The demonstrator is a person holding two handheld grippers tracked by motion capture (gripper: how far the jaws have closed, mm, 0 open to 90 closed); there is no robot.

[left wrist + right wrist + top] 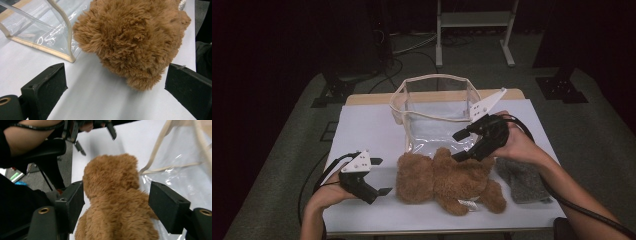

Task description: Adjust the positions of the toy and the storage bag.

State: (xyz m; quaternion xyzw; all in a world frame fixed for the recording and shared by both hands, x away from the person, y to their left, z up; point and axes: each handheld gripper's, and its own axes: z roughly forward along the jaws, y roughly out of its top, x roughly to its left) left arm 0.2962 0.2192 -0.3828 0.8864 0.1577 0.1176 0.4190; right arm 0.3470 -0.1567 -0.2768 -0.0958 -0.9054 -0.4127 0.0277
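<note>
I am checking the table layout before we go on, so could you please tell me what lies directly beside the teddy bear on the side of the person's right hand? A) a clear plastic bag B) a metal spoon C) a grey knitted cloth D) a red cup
C: in the high view a grey knitted cloth lies flat on the table against the teddy bear.

Brown plush teddy bear [444, 181] lying on the white worktop [367, 130], near a clear plastic bag [434, 112]; right hand-held gripper [461, 145], jaws apart, above it; left hand-held gripper [379, 176] open beside it.
</note>
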